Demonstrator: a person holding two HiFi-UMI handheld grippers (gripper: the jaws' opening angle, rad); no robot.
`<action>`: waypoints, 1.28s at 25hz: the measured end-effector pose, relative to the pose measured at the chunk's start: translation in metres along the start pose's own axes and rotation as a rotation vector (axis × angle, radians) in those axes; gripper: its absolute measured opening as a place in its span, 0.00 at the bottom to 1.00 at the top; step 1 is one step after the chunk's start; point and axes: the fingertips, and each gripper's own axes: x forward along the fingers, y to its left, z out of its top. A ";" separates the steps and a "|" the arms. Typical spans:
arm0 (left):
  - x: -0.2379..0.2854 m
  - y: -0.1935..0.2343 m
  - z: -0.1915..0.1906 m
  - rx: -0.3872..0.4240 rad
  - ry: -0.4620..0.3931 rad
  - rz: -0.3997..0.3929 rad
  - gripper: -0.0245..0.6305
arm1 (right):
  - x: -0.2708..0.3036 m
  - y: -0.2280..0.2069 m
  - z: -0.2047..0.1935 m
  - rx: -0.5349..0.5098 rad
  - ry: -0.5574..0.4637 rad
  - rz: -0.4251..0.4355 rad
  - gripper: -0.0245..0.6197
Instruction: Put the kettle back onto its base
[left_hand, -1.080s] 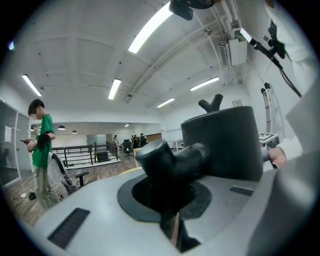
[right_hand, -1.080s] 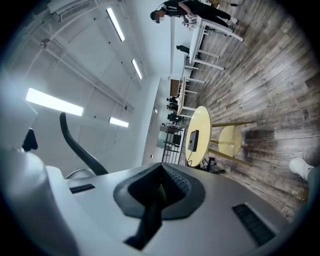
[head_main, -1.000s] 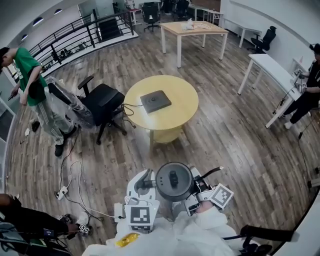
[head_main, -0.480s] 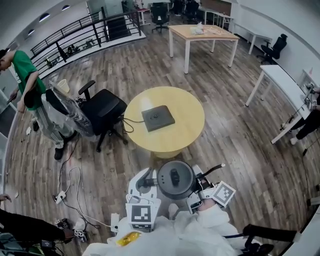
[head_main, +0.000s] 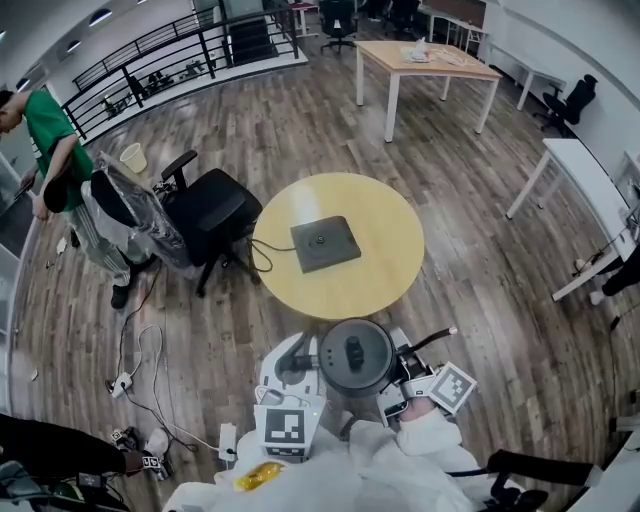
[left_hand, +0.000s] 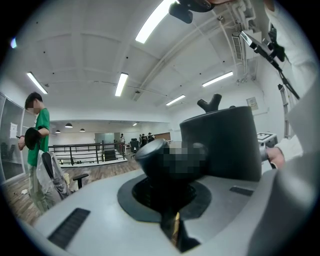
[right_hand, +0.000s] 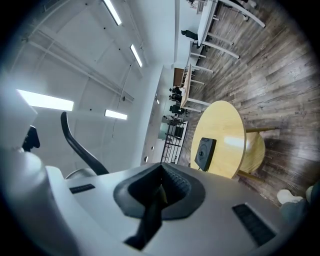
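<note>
Your head view looks steeply down over your own body. The kettle (head_main: 352, 356) sits close below it, and the round table (head_main: 390, 270) and base (head_main: 325, 243) lie farther ahead. Your left gripper view faces nearly level, hard up against the kettle, and shares the railing (head_main: 150, 62) with the head view. Your right gripper view is rolled sideways and looks ahead onto that same table and base.

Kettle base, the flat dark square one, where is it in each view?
Head view: base at the middle of the round table, picture centre.
Left gripper view: not in it; kettle blocks the middle.
Right gripper view: base right of centre, on that table.
Shared landmark: the round table.
</note>
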 end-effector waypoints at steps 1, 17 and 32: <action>0.006 0.004 -0.002 -0.001 0.003 0.002 0.07 | 0.006 -0.003 0.001 0.001 0.002 -0.007 0.05; 0.145 0.112 -0.011 -0.003 0.013 -0.012 0.07 | 0.176 -0.032 0.028 0.015 -0.010 -0.016 0.05; 0.273 0.184 -0.003 0.022 -0.022 -0.025 0.07 | 0.312 -0.061 0.073 -0.124 0.077 -0.008 0.05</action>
